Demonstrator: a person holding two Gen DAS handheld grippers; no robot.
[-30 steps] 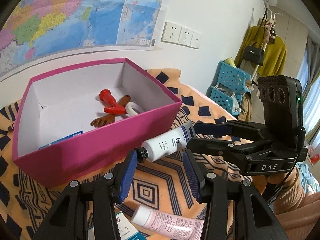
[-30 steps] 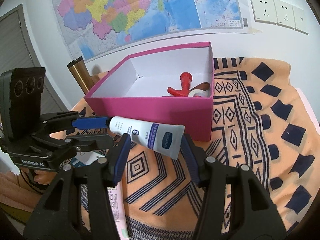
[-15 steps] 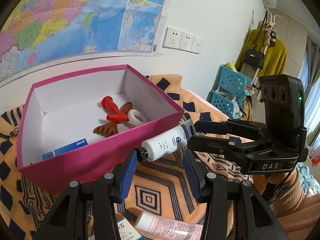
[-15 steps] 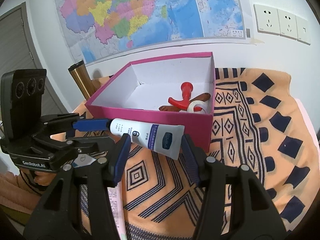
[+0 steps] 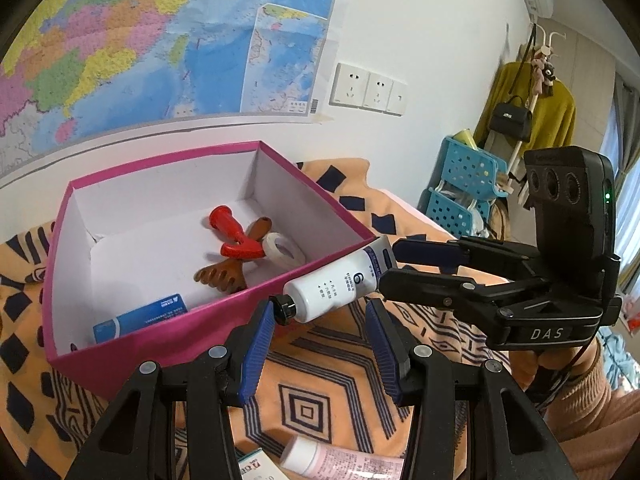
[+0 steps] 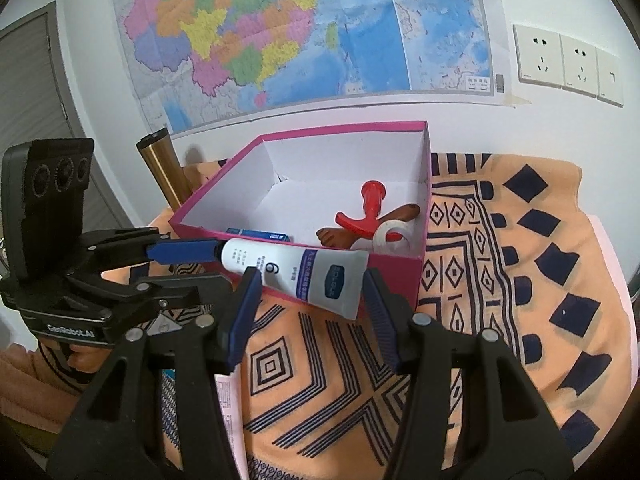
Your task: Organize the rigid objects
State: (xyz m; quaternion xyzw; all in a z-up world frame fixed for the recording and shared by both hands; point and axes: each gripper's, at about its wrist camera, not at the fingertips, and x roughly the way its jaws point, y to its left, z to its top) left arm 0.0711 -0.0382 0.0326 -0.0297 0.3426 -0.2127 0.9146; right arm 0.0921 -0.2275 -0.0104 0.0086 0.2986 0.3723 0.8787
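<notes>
Now clamping white squeeze tube with black cap (image 6: 288, 270) between right gripper (image 6: 310, 290) pads, holding it over orange patterned cloth (image 5: 316, 372), just outside near wall of magenta cardboard box (image 5: 160, 344). Keeping left gripper (image 5: 320, 320) part-open, one pad touching cap.

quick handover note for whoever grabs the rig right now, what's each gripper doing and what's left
Right gripper: shut on the flat end of the white tube, held in the air just in front of the box.
Left gripper: open; the tube's cap sits against one pad, not clamped.
Done: red piece, brown tool, tape and blue pack are in the box.
Left: put the white tube in, then probably the pink tube and carton lying on the cloth.
</notes>
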